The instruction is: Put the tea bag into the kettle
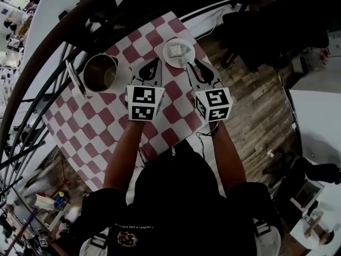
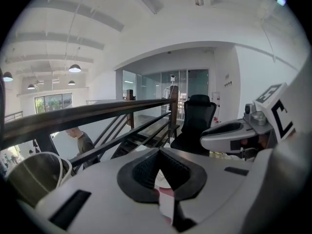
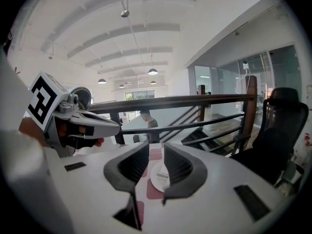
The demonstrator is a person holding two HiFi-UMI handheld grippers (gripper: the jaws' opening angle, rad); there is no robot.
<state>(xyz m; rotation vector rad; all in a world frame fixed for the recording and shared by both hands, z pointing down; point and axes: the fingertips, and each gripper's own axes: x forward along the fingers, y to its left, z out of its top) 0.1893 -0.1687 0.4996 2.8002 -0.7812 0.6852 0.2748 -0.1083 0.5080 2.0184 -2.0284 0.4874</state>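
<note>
A white tea bag [image 1: 176,50] lies on a small white plate [image 1: 185,56] at the far edge of the red-and-white checked table [image 1: 101,122]. The open steel kettle [image 1: 99,72] stands to the plate's left; its rim also shows at the lower left of the left gripper view [image 2: 34,173]. My left gripper [image 1: 156,64] hovers between kettle and plate, shut and empty. My right gripper [image 1: 192,64] hangs just right of the plate, slightly open and holding nothing. Between its pads the plate [image 3: 157,182] and tea bag [image 3: 163,176] show.
A dark stair railing [image 1: 64,41] curves round the table's far and left sides. The kettle's lid [image 1: 73,78] leans beside it. A black office chair [image 2: 197,123] stands beyond the table. A person [image 3: 146,123] is on the stairs behind the rail.
</note>
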